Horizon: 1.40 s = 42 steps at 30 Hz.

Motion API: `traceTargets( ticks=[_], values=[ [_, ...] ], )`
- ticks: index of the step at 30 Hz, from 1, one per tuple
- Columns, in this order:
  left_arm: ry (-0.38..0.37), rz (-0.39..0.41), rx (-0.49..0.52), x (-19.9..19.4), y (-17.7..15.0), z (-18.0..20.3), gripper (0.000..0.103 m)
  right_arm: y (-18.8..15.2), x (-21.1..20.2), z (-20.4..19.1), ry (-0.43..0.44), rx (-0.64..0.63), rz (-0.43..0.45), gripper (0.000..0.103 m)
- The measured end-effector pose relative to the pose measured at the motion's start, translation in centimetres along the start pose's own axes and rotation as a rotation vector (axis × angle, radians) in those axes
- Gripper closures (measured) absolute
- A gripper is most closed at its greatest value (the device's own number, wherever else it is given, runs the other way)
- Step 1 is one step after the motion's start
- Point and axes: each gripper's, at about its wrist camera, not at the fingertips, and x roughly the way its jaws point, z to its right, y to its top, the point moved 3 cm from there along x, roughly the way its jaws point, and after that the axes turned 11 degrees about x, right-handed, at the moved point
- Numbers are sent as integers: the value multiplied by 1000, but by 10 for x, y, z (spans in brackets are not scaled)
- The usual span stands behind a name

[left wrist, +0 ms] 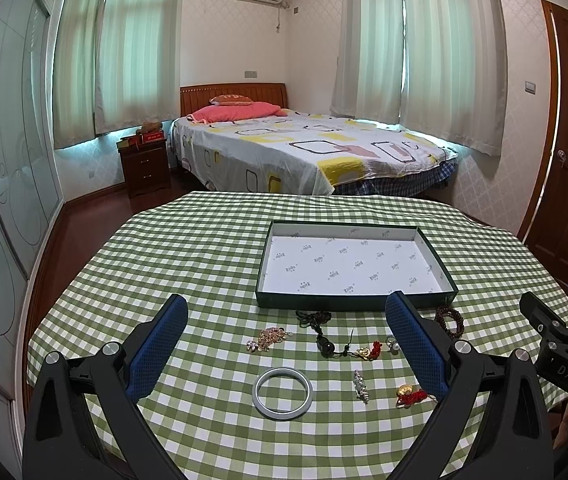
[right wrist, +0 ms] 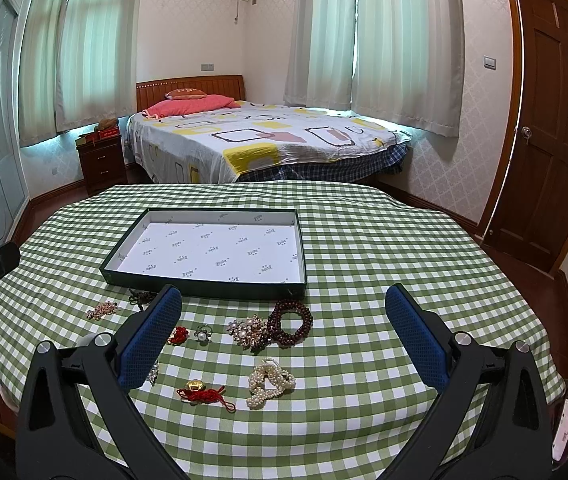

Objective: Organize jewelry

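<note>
A shallow dark green box [left wrist: 354, 303] with a white lining lies empty on the checked table; it also shows in the right wrist view [right wrist: 203, 282]. Jewelry lies loose in front of it. In the left wrist view: a pale bangle [left wrist: 282, 392], a pink brooch [left wrist: 268, 338], a black pendant on a cord [left wrist: 326, 346], a silver clip [left wrist: 360, 386], a gold charm on red cord [left wrist: 408, 394]. In the right wrist view: a pearl bracelet [right wrist: 269, 386], a dark red bead bracelet [right wrist: 290, 322], a pearl brooch [right wrist: 248, 330], a ring [right wrist: 202, 335]. My left gripper [left wrist: 284, 336] and right gripper [right wrist: 284, 328] hover open and empty above them.
The round table has a green checked cloth [left wrist: 211, 248]. Behind it stand a bed [left wrist: 304, 148], a dark nightstand [left wrist: 145, 168], a glass wardrobe at the left and a wooden door [right wrist: 552, 120] at the right. A phone [right wrist: 564, 432] lies low at the right edge.
</note>
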Motion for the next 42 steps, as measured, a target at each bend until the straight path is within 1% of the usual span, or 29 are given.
traceTargets(
  ticks=[18, 22, 31, 33, 35, 37, 39, 42],
  values=[
    [-3, -5, 1, 1, -3, 0, 7, 1, 0, 1, 1, 0, 0, 4],
    [-3, -6, 3, 1, -4, 0, 7, 6, -1, 2, 1, 0, -3, 4],
    [-9, -31, -2, 12, -9, 0, 7, 4, 3, 3, 3, 3, -10, 4],
    [-22, -49, 0, 19, -12, 0, 7, -6, 7, -2, 6, 3, -12, 4],
    [-33, -91, -4, 32, -19, -2, 7, -12, 15, -2, 7, 0, -20, 4],
    [-41, -141, -33, 45, -29, -6, 7, -19, 25, -1, 7, -2, -37, 4],
    [-72, -197, -61, 60, -41, -10, 7, -29, 39, 1, 12, -2, -64, 4],
    [-85, -246, -56, 78, -57, -7, 7, -45, 59, 3, 14, -3, -121, 4]
  ],
)
